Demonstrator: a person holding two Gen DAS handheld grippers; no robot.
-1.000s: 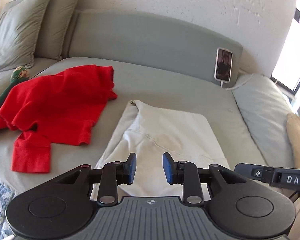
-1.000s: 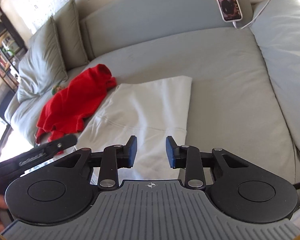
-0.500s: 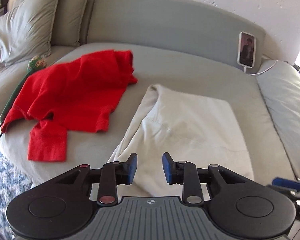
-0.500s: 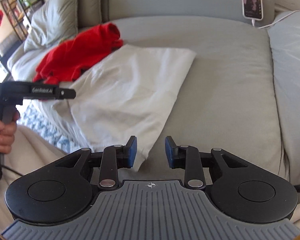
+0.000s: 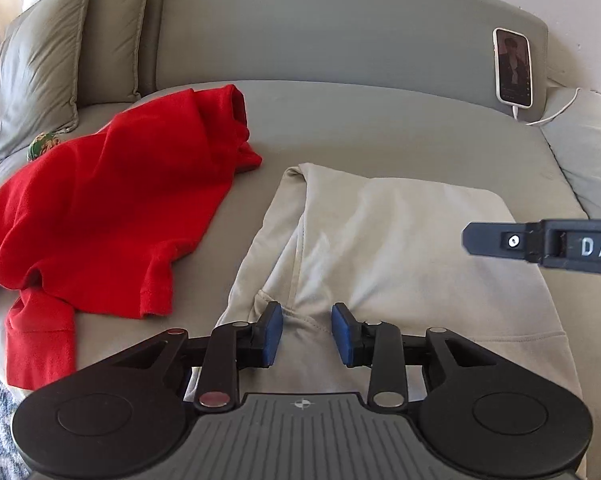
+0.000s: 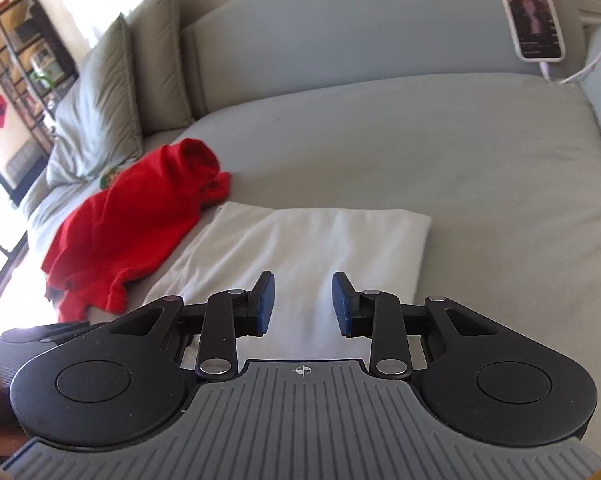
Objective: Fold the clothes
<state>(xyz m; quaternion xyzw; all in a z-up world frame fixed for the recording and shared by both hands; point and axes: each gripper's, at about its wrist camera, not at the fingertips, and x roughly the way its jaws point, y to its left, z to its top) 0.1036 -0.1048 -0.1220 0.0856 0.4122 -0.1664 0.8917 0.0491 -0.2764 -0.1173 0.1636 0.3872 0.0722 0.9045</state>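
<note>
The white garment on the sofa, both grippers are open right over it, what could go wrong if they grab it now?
1. The left gripper hovers over a puckered seam of the white garment; closing there may pinch just one layer and undo the fold.
2. The red garment lies unfolded close beside it, so a sideways pull could snag or drag it.
3. The phone leans on the sofa back with its cable trailing; a wide swing might catch it.

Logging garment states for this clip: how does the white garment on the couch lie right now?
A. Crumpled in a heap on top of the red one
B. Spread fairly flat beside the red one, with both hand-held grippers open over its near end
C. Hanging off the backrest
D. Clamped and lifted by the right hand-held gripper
B: the white garment lies fairly flat beside the red garment, and the left hand-held gripper and right hand-held gripper are open, holding nothing.
</note>
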